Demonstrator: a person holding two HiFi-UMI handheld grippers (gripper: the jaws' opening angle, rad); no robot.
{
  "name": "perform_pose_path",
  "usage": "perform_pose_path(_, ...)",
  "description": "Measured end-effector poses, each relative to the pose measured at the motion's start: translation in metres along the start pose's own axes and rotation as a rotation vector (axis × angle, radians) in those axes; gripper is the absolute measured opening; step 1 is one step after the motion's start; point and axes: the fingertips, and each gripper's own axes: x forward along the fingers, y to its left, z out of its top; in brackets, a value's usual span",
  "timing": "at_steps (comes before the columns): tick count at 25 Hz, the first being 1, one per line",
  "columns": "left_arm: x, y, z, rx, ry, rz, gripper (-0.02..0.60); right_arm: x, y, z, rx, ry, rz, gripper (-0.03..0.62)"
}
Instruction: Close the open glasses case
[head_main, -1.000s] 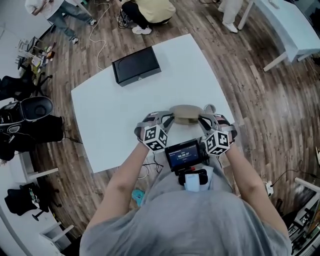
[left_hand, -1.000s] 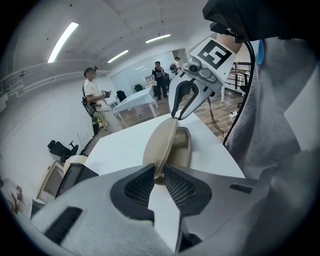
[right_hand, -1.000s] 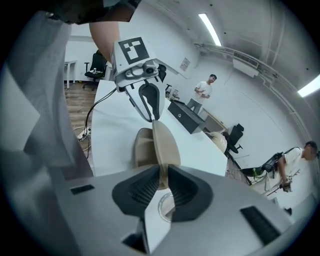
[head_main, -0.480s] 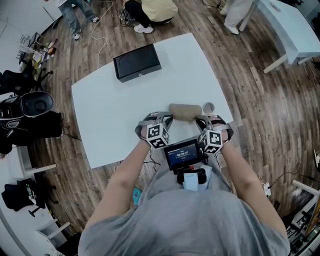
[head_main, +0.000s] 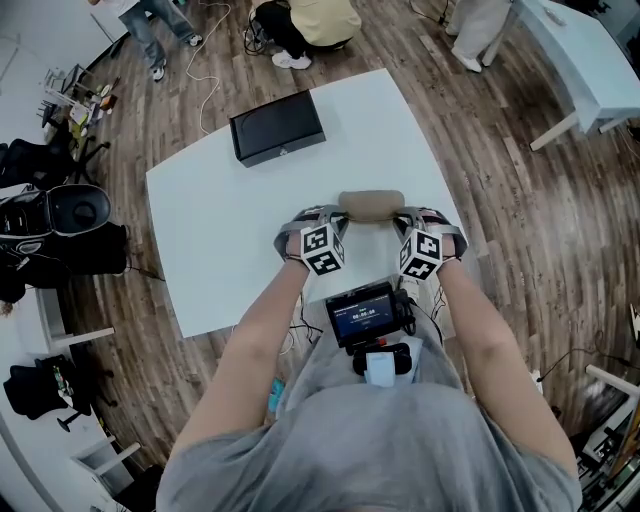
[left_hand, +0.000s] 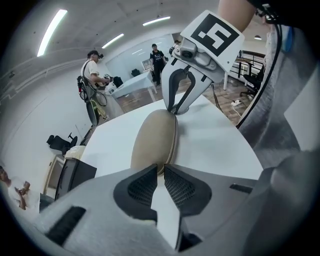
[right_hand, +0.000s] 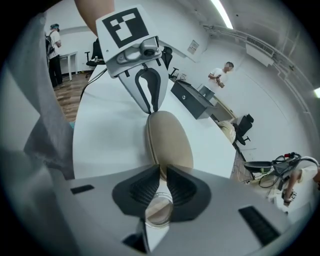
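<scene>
A tan glasses case (head_main: 372, 206) lies across the white table (head_main: 220, 230) near its front edge, lid down with only a thin seam showing. My left gripper (head_main: 341, 217) pinches its left end, and my right gripper (head_main: 402, 219) pinches its right end. In the left gripper view the case (left_hand: 155, 140) runs from my left gripper (left_hand: 160, 171) to the other gripper's closed fingers (left_hand: 175, 107). The right gripper view mirrors this: the case (right_hand: 170, 137) reaches from my right gripper (right_hand: 162, 172) to the opposite fingers (right_hand: 150, 107).
A black box (head_main: 277, 128) sits at the table's far side. A small round clear object (right_hand: 159, 210) lies under my right jaws. People stand beyond the table's far end. Chairs and bags crowd the floor on the left, and another white table (head_main: 590, 70) stands far right.
Both grippers and the case have shifted a little away from my body, toward the table's middle. The small round object beside the case's right end is now hidden in the head view.
</scene>
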Motion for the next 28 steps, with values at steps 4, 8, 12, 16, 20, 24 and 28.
perform_pose_path(4,0.0041,0.0081,-0.0001,0.018,0.014,-0.012,0.049,0.0032,-0.0073,0.0006,0.01,-0.013,0.027,0.055)
perform_pose_path(8,0.0042,0.0091,0.001,0.027,0.017,-0.014,0.049,0.0018,-0.0081,0.0003,0.006,-0.029,0.034,0.055)
perform_pose_path(12,0.0028,0.0088,0.0004,0.027,0.018,-0.017,0.049,0.0014,-0.0084,0.0023,0.018,-0.039,0.045,0.055)
perform_pose_path(16,0.0026,0.0087,-0.0003,0.033,0.025,-0.012,0.049,0.0012,-0.0079,0.0025,0.017,-0.038,0.049,0.055)
perform_pose_path(20,0.0043,0.008,-0.0014,0.041,0.029,-0.017,0.049,0.0028,-0.008,0.002,0.003,-0.037,0.042,0.055)
perform_pose_path(24,0.0044,0.0081,-0.0005,0.051,0.034,-0.014,0.049,0.0028,-0.0086,0.0004,-0.005,-0.034,0.037,0.054)
perform_pose_path(28,0.0032,0.0077,-0.0001,0.057,0.037,-0.013,0.049,0.002,-0.0101,0.0006,-0.004,-0.023,0.027,0.043)
